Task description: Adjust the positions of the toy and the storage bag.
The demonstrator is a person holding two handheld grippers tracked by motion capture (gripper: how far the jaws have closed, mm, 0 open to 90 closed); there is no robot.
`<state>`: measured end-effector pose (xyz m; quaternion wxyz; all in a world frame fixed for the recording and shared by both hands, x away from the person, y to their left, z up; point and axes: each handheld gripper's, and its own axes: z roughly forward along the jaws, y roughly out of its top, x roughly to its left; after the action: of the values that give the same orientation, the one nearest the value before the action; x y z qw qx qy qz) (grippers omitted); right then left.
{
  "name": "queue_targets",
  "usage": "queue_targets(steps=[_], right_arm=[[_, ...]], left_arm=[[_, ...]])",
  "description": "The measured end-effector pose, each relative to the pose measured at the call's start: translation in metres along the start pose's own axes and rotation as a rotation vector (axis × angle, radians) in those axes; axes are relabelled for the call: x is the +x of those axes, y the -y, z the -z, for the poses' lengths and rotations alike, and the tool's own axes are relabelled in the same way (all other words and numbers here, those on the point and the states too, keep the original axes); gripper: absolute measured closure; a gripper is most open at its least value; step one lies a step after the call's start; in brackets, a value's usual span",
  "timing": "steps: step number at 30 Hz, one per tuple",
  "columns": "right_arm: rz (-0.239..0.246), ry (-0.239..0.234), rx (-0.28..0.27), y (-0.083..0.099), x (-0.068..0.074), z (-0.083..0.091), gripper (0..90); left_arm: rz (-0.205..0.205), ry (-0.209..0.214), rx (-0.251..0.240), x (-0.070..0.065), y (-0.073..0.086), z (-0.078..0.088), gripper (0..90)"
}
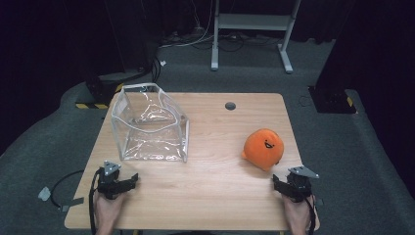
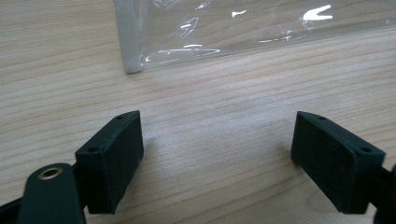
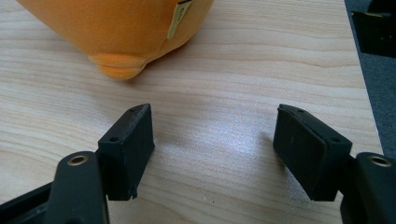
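A clear plastic bag (image 1: 149,128) with a white rim stands open on the left half of the wooden table (image 1: 215,196). An orange plush toy (image 1: 264,148) with a small black face lies on the right half. My left gripper (image 1: 128,182) rests low near the front left corner, open, with bare wood between its jaws; the clear plastic bag's corner (image 2: 133,56) lies just ahead of it. My right gripper (image 1: 278,184) sits near the front right corner, open and holding nothing, and the orange plush toy (image 3: 126,28) lies just beyond its fingertips.
A small dark grommet hole (image 1: 230,105) sits near the table's far edge. Beyond the table stand a white desk frame (image 1: 252,29) and dark equipment on grey carpet. The table's right edge (image 3: 362,84) runs close beside my right gripper.
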<state>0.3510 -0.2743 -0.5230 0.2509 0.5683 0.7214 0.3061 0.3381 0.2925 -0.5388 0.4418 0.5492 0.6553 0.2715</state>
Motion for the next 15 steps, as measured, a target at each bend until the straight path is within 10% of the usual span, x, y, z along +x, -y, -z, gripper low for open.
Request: queue_targets(steps=[15], right_arm=[[0.003,-0.050,-0.005,0.0032,0.0013,0.0051,32.2]], left_arm=[[-0.007,0.011,0.014,0.0016,0.0003,0.0024,14.9]])
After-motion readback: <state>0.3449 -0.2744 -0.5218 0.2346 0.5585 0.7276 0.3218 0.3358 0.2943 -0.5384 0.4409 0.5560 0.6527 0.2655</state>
